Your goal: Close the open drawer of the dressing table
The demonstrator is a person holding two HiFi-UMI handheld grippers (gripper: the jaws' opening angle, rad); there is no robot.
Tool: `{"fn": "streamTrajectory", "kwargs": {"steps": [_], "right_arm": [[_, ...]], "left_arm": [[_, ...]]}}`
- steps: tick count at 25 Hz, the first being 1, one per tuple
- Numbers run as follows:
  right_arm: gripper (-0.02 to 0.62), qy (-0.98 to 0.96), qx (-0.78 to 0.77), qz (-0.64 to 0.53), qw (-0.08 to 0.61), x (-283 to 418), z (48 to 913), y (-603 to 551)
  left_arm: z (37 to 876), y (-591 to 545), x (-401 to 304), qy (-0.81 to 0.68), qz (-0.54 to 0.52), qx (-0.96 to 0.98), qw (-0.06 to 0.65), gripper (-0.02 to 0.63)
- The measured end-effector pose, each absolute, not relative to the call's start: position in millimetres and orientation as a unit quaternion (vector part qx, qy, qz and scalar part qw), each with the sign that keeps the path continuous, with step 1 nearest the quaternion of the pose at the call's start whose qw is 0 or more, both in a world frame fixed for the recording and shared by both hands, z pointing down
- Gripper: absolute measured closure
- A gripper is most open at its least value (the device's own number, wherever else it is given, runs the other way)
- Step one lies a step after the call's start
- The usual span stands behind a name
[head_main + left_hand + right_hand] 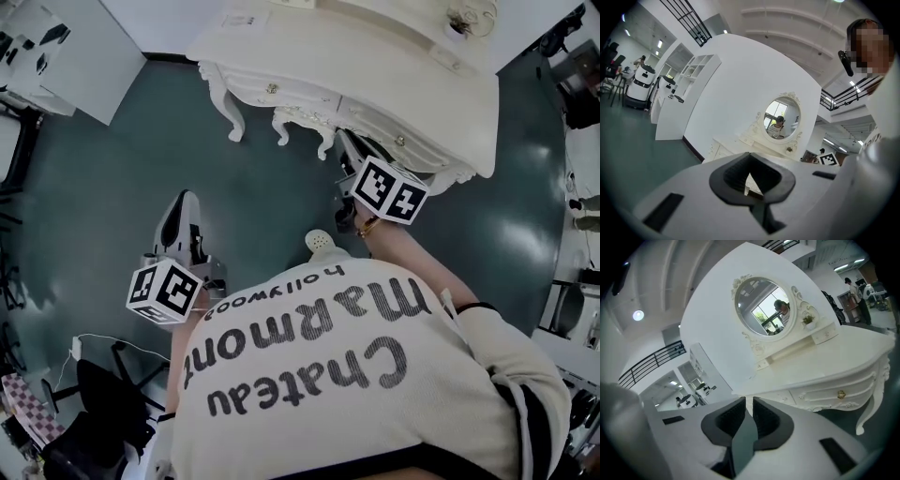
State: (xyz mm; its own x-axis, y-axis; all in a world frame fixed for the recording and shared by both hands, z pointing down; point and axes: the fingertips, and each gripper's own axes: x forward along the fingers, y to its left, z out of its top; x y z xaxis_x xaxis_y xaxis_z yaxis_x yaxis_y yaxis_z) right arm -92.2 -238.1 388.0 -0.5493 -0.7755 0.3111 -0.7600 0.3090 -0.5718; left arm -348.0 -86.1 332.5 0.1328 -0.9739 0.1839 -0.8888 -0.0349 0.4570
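The white dressing table [375,56] stands at the top of the head view, and its drawer fronts with brass knobs [272,89] look flush with the frame. My right gripper [347,145] is raised close to the table's front, near the right drawer knob [400,141]. In the right gripper view its jaws [749,401] stand a narrow slit apart with nothing between them, aimed at the tabletop [825,366] above a drawer knob [841,393]. My left gripper [186,199] hangs over the floor, well left of the table. Its jaws [750,157] meet at the tips, empty.
An oval mirror [761,308] rises from the back of the table. A white cabinet [75,56] stands at the far left, a dark chair and cables [103,403] at the lower left. White shelving [698,65] lines the wall. My shoe [322,242] is on the green floor.
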Motion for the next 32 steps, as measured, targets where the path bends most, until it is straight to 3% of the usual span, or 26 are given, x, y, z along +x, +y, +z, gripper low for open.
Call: {"fn": "streamTrajectory", "kwargs": {"steps": [12,32], "right_arm": [[0.534,0.903,-0.373,-0.212,-0.004,-154.4,313.0,-178.7],[0.534,0.895,-0.396,-0.201,-0.032,-153.2,329.1,-160.3]], "left_arm": [[327.7,-53.4,-344.2,-0.652,-0.106,0.713,0.236,0.598],[332.0,-27.8,-358.2,-0.658,-0.104,0.708,0.234,0.598]]}}
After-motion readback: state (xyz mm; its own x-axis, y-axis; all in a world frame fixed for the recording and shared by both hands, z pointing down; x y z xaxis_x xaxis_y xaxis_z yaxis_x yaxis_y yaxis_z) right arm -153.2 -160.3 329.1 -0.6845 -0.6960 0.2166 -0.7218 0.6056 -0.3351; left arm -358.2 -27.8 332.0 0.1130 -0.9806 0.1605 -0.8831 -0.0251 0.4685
